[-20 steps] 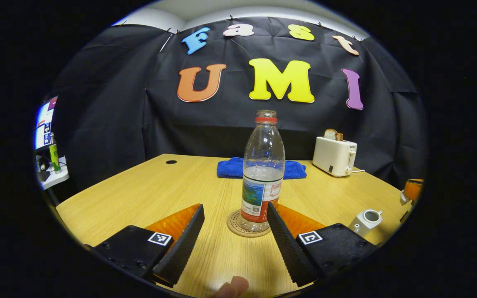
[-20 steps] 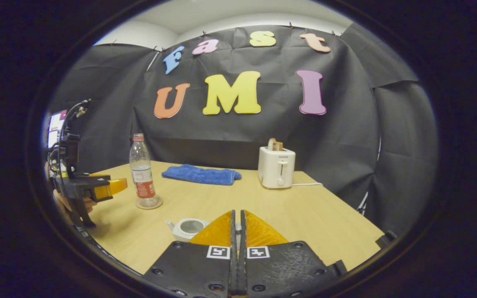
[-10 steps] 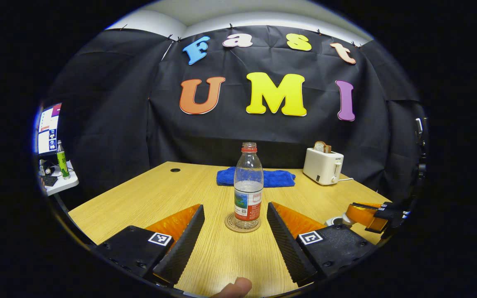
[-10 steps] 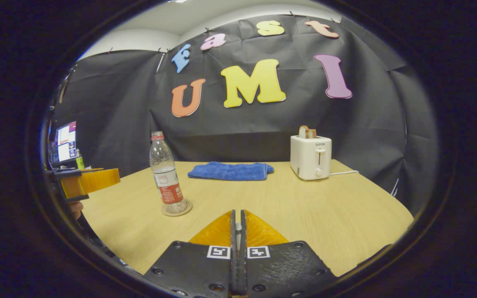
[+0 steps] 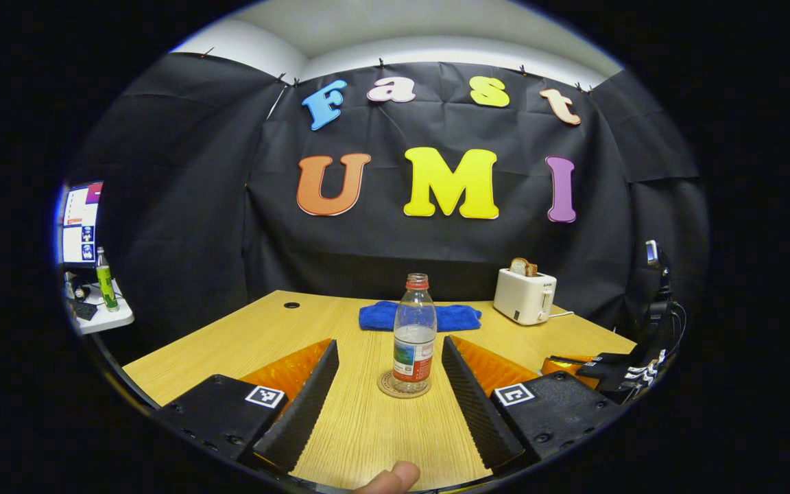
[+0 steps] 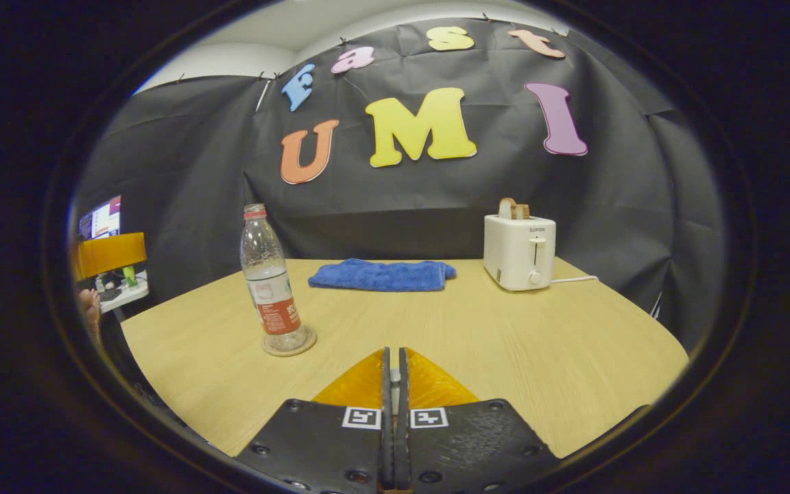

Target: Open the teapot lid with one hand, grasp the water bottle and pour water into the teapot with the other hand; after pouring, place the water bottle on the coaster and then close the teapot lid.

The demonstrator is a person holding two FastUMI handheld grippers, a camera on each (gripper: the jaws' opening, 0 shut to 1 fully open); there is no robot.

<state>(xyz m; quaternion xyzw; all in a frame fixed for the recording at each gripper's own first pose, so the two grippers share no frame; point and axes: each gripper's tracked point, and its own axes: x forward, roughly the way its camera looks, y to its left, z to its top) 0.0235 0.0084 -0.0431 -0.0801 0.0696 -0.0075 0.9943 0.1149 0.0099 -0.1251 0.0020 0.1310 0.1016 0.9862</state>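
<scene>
While the clear plastic water bottle with a red cap ring and a red-and-blue label (image 5: pixel 414 335) stands upright on a round cork coaster (image 5: pixel 404 385) near the middle of the pale wooden table (image 5: pixel 251 336), the left gripper (image 5: pixel 388 394) hangs in front of it with its 2 fingers spread wide and nothing between them. Bottle and coaster sit in line with that gap but well clear of it, which suggests the bottle has been set down where the task wants it. About half of the bottle holds water. In the right gripper view, the right gripper (image 6: pixel 393 384) has its 2 fingers pressed together; a small pale thing shows in the slit between them, too hidden to name, possibly the teapot lid. The teapot itself cannot be made out, so whether its lid is on cannot be told. A folded blue towel (image 6: pixel 381 274) lies at the back of the table, and a white toaster with bread in its slot (image 6: pixel 518 250) stands to the right of it, both apart from the work. Small print on the toaster's front and on the coaster's rim is too small to read reliably.
</scene>
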